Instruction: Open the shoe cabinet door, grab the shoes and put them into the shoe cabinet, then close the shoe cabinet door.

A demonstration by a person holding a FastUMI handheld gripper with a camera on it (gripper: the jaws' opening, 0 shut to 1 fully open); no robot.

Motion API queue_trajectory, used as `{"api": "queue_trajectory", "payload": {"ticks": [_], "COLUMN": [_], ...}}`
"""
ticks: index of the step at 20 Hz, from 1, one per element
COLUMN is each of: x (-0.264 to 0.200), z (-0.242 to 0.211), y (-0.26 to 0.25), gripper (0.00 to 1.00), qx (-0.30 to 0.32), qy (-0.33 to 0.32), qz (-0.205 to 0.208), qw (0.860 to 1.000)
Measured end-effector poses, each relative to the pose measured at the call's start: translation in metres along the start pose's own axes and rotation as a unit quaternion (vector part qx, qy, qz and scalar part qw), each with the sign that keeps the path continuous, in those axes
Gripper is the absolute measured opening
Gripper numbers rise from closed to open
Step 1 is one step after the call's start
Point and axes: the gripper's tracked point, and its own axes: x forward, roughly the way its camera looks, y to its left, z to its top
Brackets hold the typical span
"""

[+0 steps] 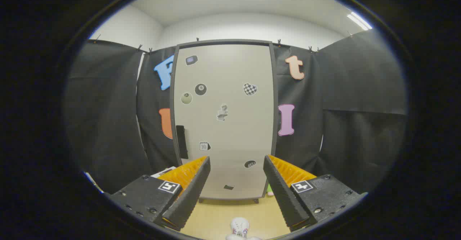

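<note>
My gripper (pixel 236 161) hangs with its fingers spread wide and nothing between them, pointed straight at the shoe cabinet (pixel 223 121), which stands upright against the booth's black cloth wall (pixel 345 125), well beyond my fingertips. Its pale door (pixel 230 132) is closed, framed in dark trim and dotted with small stickers (pixel 200 89). A dark vertical handle (pixel 181 141) sits on the door's left edge, about mid-height, just above my left finger as I look along the tool.

That handle is where I would take hold. It looks like a slim rigid bar, standing slightly off the panel, so I judge the fingers should close across it from the sides and pull outward in an arc. The door looks like a light, stiff panel; I expect it to swing freely, though I cannot tell where the hinges are.

On the wooden floor (pixel 216 214) between my fingers and close under the tool lies a white shoe (pixel 240 228), part of it showing. It reads as light and soft-sided, likely to deform under pressure, so I would grip the firmer heel or collar rather than the toe. Something small and green-pink (pixel 269 190) peeks out by the cabinet's right foot; I cannot tell what it is.
</note>
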Motion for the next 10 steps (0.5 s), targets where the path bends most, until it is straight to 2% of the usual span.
{"api": "queue_trajectory", "payload": {"ticks": [10], "x": [0.012], "z": [-0.005], "y": [0.003], "gripper": [0.97], "qx": [-0.008], "qy": [0.007], "qz": [-0.011], "qw": [1.0]}}
